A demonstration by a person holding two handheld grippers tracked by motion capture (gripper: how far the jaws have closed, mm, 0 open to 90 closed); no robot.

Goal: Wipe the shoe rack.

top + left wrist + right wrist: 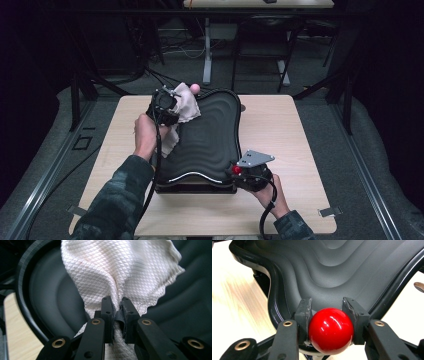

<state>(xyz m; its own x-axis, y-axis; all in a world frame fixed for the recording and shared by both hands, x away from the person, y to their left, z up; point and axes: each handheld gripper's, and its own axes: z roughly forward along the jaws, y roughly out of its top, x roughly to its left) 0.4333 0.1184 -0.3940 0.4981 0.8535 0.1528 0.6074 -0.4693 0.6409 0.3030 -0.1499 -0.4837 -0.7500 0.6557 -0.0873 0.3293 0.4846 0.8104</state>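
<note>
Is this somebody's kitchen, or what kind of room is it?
Probably a lab or workshop, not a kitchen. A plain wooden table stands on grey carpet, loose cables trail across the floor behind it, and another desk on metal legs stands farther back.

A pale wooden table [280, 125] stands on grey carpeted floor [380, 150]. Beyond its far edge stands a white table leg [207, 50] among black cables [165, 80].
</note>
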